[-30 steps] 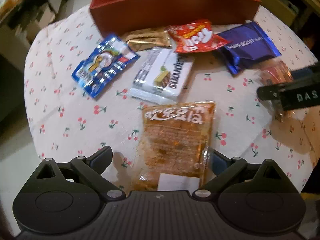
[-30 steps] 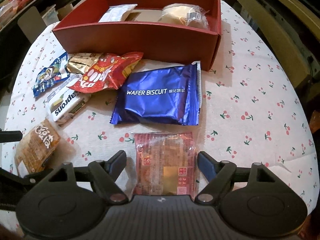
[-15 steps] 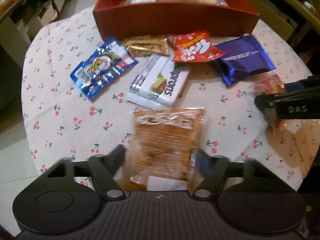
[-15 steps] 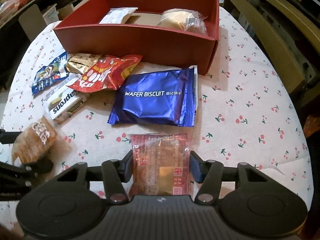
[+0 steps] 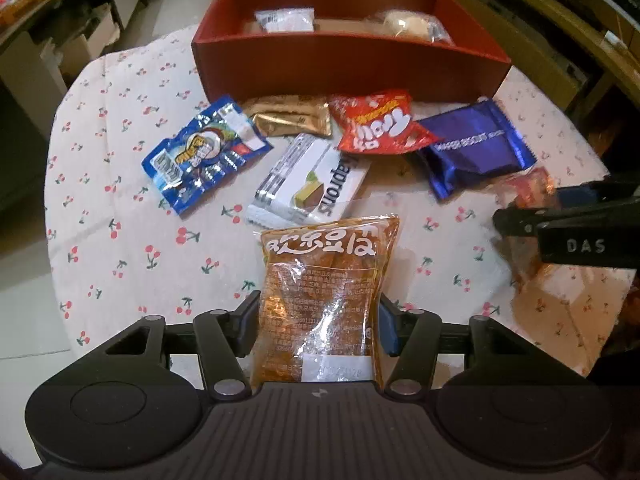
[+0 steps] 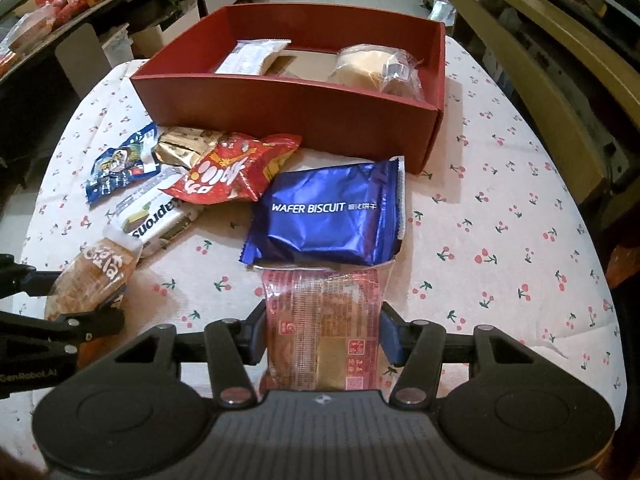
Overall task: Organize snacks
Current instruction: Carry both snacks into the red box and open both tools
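Observation:
A clear orange snack pack stands between the fingers of my left gripper. Its jaws are closing, and the pads pinch the pack's sides in at the waist. My right gripper is shut on a red-printed clear pastry pack, just in front of the blue wafer biscuit pack. The red box sits at the far side of the table. It holds a white packet and a wrapped bun. Each gripper appears in the other's view: the right gripper and the left gripper.
Loose on the cherry-print cloth before the box lie a blue bag, a gold packet, a red bag and a white wafer pack. Shelves and boxes stand beyond the table's left edge, wooden furniture on the right.
Both grippers went from wide open to closed around their packs. The right closed first and the left kept narrowing. The orange pack's sides are now pinched in.

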